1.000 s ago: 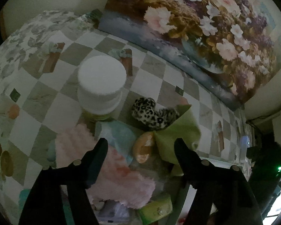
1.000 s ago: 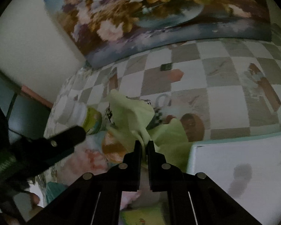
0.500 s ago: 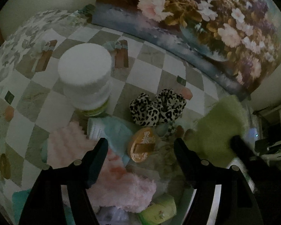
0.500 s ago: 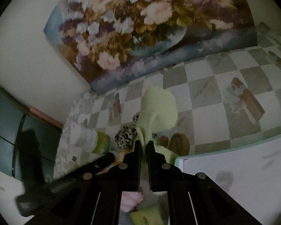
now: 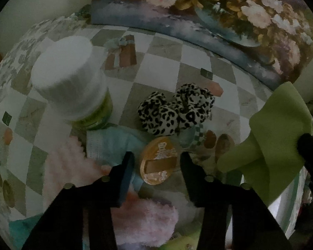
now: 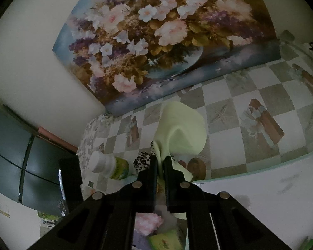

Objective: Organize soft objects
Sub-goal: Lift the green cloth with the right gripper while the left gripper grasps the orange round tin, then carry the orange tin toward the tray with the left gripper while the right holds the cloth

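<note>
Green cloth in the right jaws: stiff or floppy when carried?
Likely floppy: the green cloth folds and droops around the right gripper. Probably light, since a pinch at one spot holds it. It may swing and brush the leopard scrunchie.

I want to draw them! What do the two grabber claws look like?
Both are black. The left gripper has two flat, widely spaced fingers with small round silver screws. The right gripper looks the same: black angular fingers with silver screws on wider black arms. No cables, sleeves or writing show.
</note>
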Tool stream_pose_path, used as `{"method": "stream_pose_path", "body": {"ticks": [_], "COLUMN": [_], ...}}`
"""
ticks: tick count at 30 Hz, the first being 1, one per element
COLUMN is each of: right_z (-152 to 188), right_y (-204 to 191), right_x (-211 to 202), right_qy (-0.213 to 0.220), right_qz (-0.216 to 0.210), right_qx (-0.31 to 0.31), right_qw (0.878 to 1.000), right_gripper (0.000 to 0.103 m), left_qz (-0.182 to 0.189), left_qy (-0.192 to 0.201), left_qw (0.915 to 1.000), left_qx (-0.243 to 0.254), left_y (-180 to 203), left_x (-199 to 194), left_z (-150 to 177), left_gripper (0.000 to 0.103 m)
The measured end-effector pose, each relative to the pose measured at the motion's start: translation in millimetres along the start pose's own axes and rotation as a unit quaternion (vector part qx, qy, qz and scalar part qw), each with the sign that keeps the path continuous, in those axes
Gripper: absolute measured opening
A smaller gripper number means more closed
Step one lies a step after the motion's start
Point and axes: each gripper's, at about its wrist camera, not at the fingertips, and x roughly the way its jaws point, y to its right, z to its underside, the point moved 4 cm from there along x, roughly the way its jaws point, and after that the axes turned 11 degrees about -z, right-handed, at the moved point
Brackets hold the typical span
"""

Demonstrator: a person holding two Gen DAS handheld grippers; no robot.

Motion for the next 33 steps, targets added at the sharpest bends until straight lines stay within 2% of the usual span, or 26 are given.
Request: {"method": "stream_pose_path", "body": {"ticks": [2, 3, 7, 16, 20, 29, 33], "right_z": [1, 1, 1, 1, 1, -1, 0], "right_y": [1, 2, 5, 4, -1, -26, -37], "right_x": [-1, -1, -1, -4, -10, -40, -57], "right_qy": [0.001, 0.001, 0.001, 0.004, 0.009, 0.035, 0.049], "right_qz": [-0.001, -0.001, -0.001, -0.003, -0.008, -0.024, -0.019], "right_qx": [0.002, 0.003, 0.011, 0.018, 0.016, 0.005, -0.009], "right_qw": [1.0, 1.0, 1.0, 1.0, 1.0, 0.999, 0.999], "right_gripper": [0.007, 0.007, 0.007, 0.007, 0.007, 0.007, 0.007], "left_qz": [0.001, -0.002, 0.008, 0.036, 0.03, 0.052, 0.057], "left_qy": [0.001, 0.006, 0.014, 0.025, 0.039, 0.073, 0.088], "left_qw": [1.0, 0.9999, 0.9998, 0.9987, 0.9985, 0.9954, 0.9937], "left_qx": [-0.005, -0.008, -0.014, -0.027, -0.024, -0.035, -0.039], "left_y": [-1, -2, -2, -5, -4, -2, -1], "left_x": [1, 0, -5, -20, -35, -86, -109], "left_z": [-1, -1, -2, -4, -4, 1, 12], "left_gripper": [0.034, 0.027, 0.019, 0.015, 0.015, 0.015, 0.015]}}
